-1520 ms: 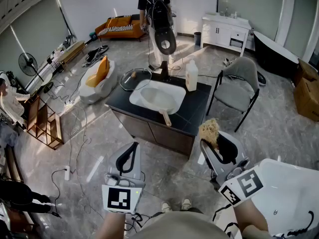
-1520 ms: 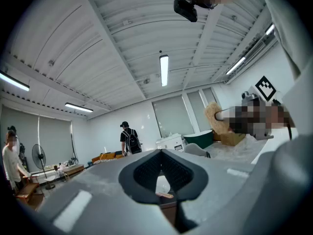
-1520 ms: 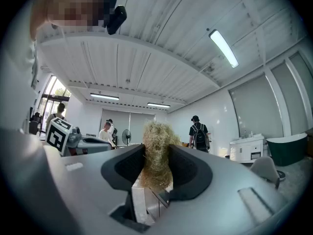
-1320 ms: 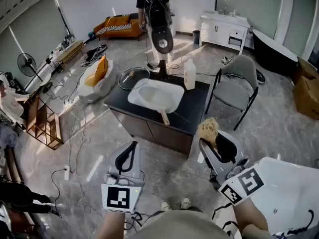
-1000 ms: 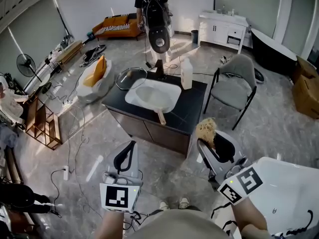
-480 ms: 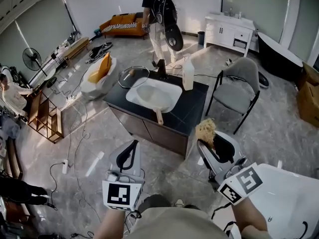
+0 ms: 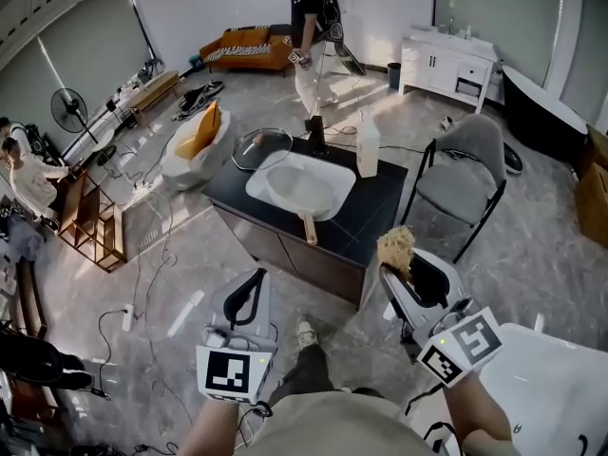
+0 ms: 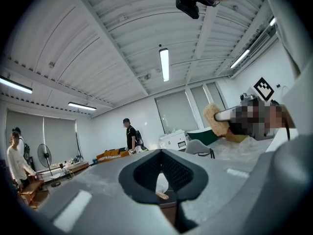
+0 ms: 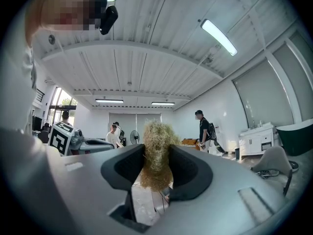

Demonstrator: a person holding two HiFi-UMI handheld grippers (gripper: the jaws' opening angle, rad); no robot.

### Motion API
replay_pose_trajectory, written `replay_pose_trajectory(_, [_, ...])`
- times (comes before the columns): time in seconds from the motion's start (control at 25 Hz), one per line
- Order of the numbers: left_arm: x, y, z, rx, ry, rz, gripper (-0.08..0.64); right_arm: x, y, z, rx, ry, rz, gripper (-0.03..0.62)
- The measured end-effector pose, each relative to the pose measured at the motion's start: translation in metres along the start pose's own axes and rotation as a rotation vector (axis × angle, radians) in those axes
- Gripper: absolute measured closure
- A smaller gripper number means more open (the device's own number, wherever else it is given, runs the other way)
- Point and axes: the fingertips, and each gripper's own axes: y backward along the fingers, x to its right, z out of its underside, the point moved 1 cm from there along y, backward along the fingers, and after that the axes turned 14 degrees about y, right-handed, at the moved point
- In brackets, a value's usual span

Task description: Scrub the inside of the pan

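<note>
While I stand on the near side of the low black-topped counter [image 7: 372, 215], well short of it, both my grippers hang in the air between me and its front edge. My left gripper [image 7: 254, 280] has its jaws pressed fully together with nothing between them. My right gripper [image 7: 403, 272] is clamped on a tan, wiry, fibrous scrubbing pad [image 7: 396, 247]; the pad bulges out above and below the dark jaw pads, and its tuft points toward the counter's near right corner.

The wide white pan with a pale wooden handle [image 7: 299, 183] sits on the counter top, toward its left half, with the handle reaching toward the counter's near edge. Neither gripper touches the pan; both are well apart from it. At the counter's far left corner lies a round glass lid with a dark rim [image 7: 260, 148], just beside the pan. A tall white plastic bottle [image 7: 368, 147] stands upright near the counter's far edge, to the right of the pan. A grey chair on black legs [image 7: 463, 171] stands off the counter's right side, and a person in a dark top [image 7: 309, 17] is on the floor beyond the counter's far side.
</note>
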Motion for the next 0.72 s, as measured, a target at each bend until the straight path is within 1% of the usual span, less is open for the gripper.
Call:
replay_pose_trajectory(0.16, [-0.011, -0.017, 0.007, -0.014, 0.006, 0.011, 0.557, 0.006, -0.019, 0.013, -0.018, -0.011, 0.004, 0.431])
replay_pose_trajectory(0.4, [-0.043, -0.055, 0.008, -0.022, 0.019, 0.024, 0.557, 0.021, -0.061, 0.028, -0.053, -0.015, 0.017, 0.431])
replay_pose_trajectory(0.72, [-0.11, -0.127, 0.011, -0.036, 0.049, 0.061, 0.557, 0.039, -0.154, 0.051, -0.112, -0.027, 0.034, 0.431])
